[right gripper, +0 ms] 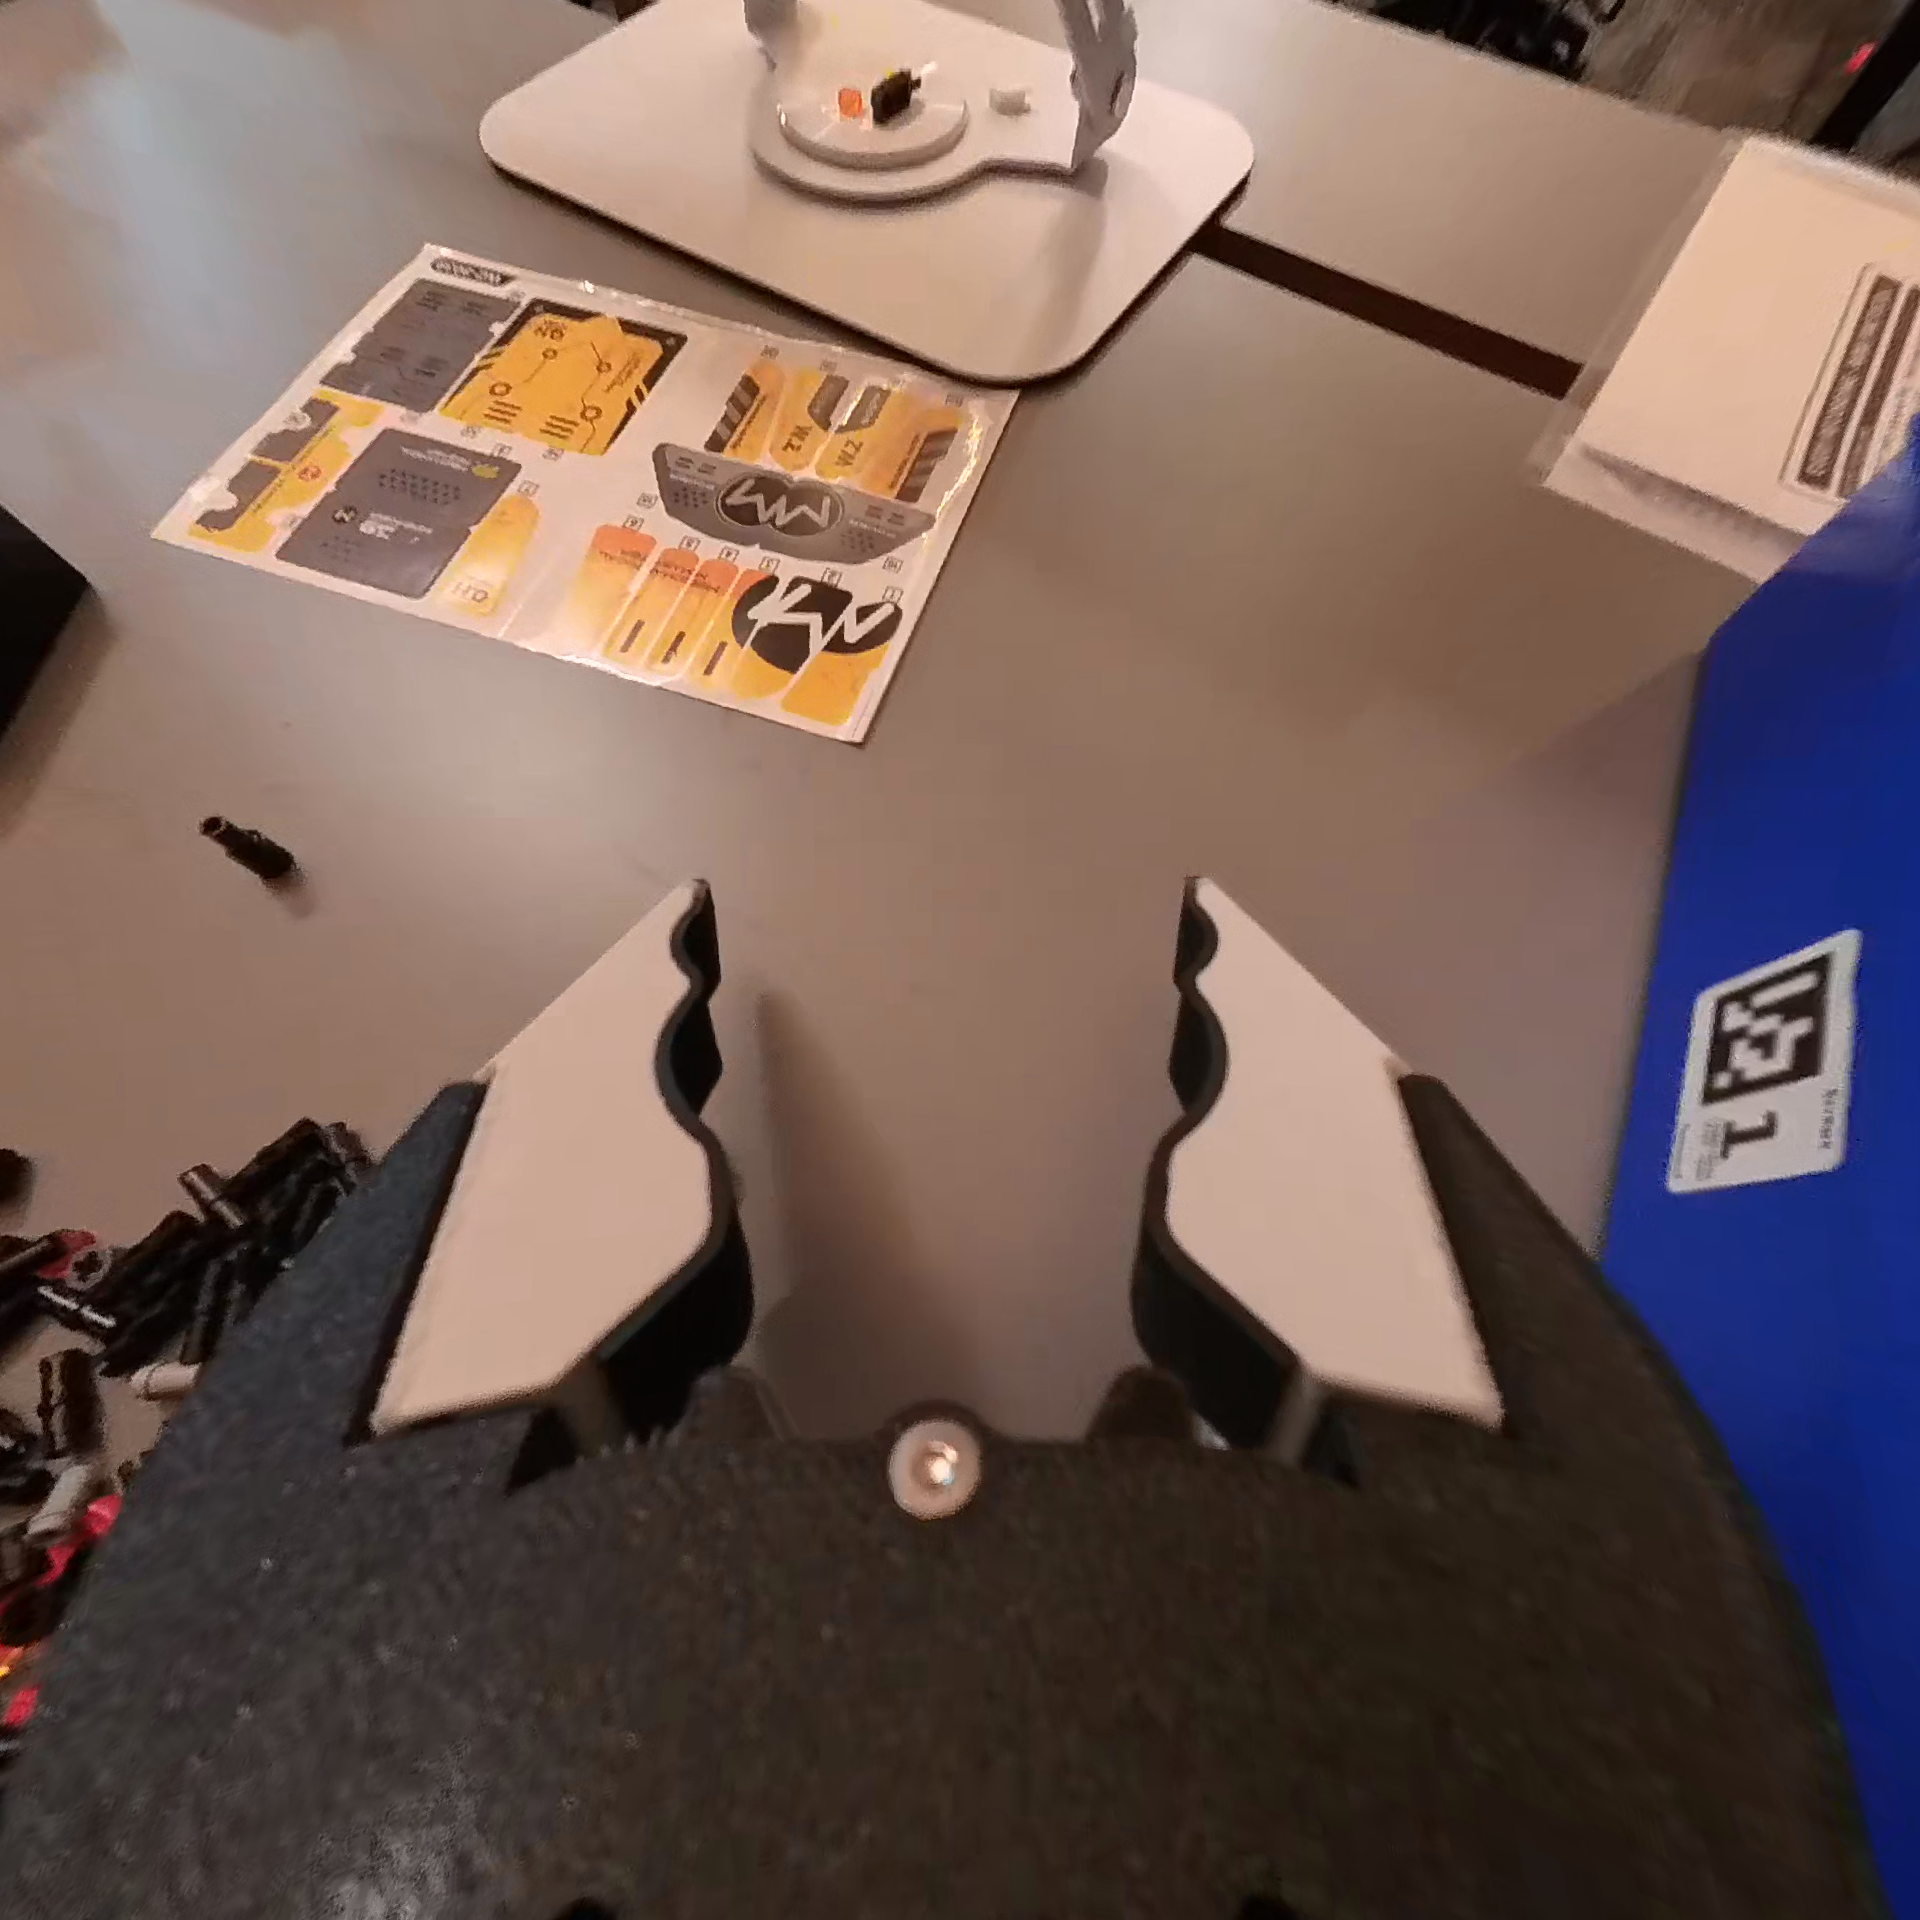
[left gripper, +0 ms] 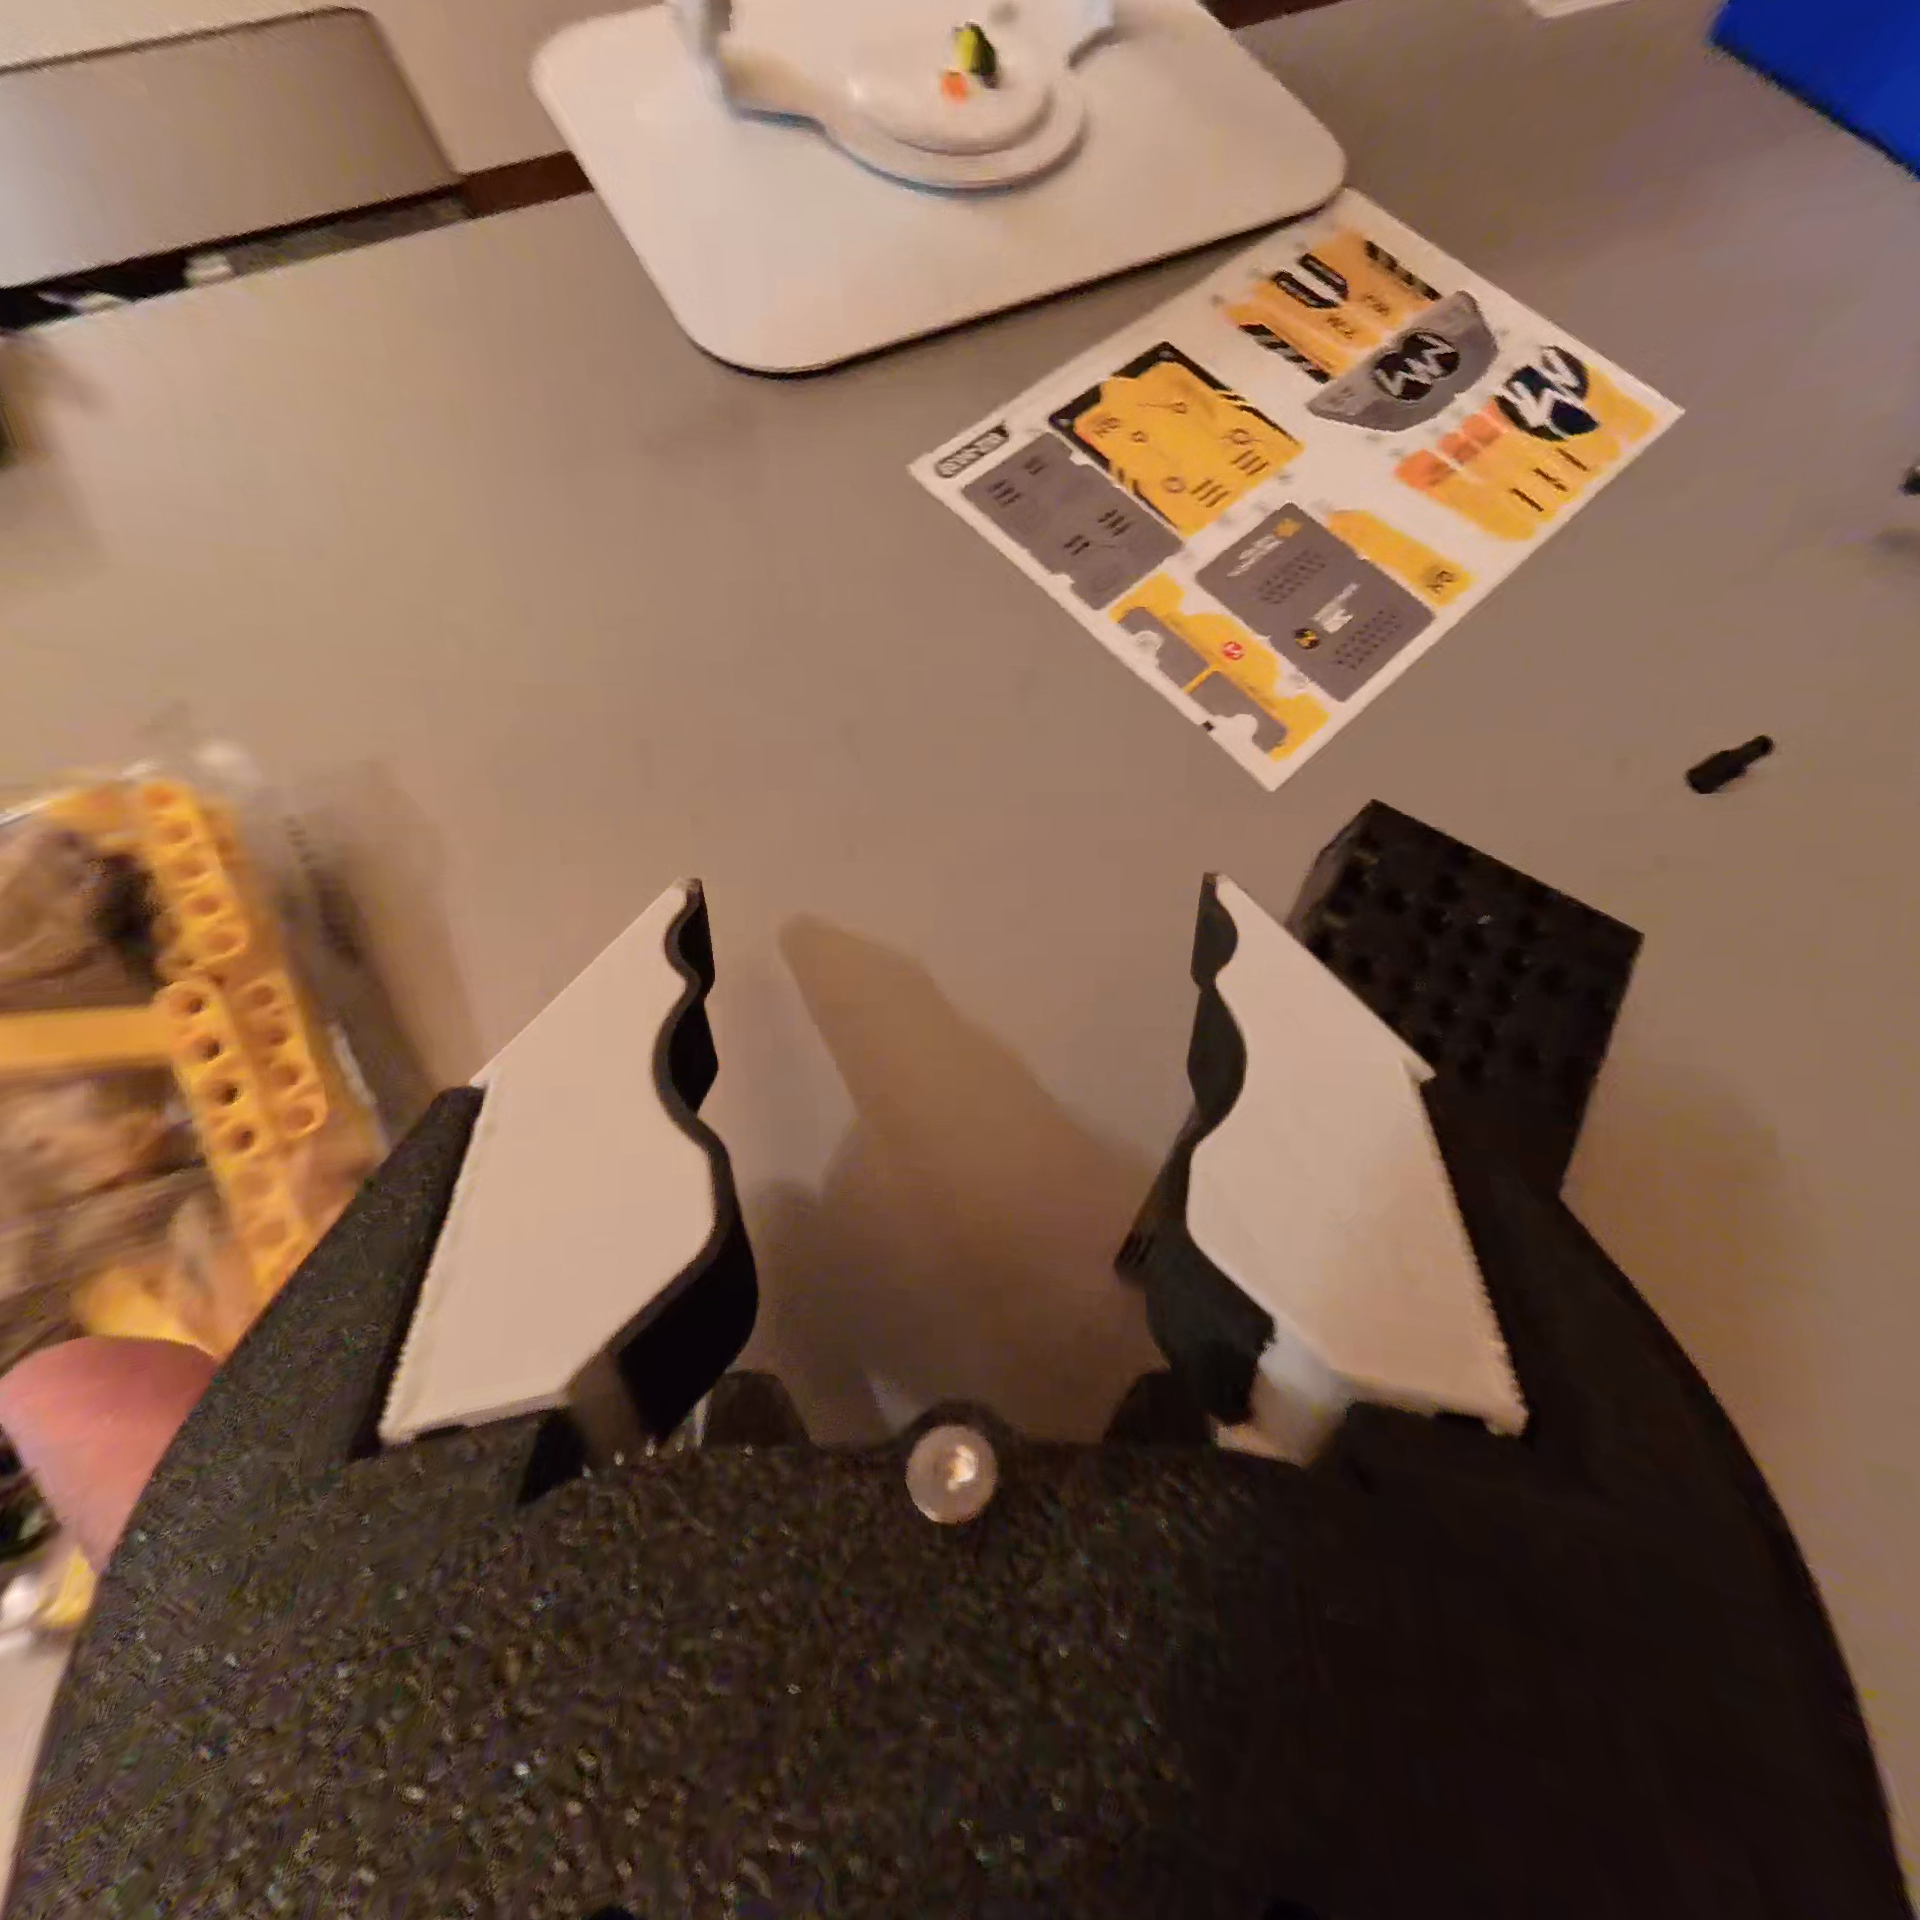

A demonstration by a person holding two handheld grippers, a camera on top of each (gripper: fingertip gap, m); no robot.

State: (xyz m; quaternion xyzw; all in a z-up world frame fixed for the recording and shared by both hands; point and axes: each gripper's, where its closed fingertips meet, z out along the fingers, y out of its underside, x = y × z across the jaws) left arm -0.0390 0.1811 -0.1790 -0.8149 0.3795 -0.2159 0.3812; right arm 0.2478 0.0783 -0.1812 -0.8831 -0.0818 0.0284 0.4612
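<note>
My left gripper (left gripper: 951,894) is open and empty above the grey table (left gripper: 582,582). A clear bag of yellow holed beams (left gripper: 208,1039) lies just left of it, and a black perforated block (left gripper: 1475,977) sits right behind its right finger. My right gripper (right gripper: 945,894) is open and empty over bare table (right gripper: 1195,665). A pile of small black and red pins (right gripper: 125,1278) lies at its left, and a blue box (right gripper: 1808,852) with a square marker tag stands at its right. A single black pin (right gripper: 249,847) lies apart from the pile; it also shows in the left wrist view (left gripper: 1730,764).
A yellow and grey sticker sheet (left gripper: 1299,478) lies ahead, also in the right wrist view (right gripper: 603,488). A white stand base (left gripper: 935,177) sits at the far edge, also in the right wrist view (right gripper: 862,177). A white box (right gripper: 1766,332) stands at the far right. A fingertip (left gripper: 94,1423) shows at the left. The single black pin (right gripper: 249,847) sits 10 centimeters or so from the ends of my right fingers.
</note>
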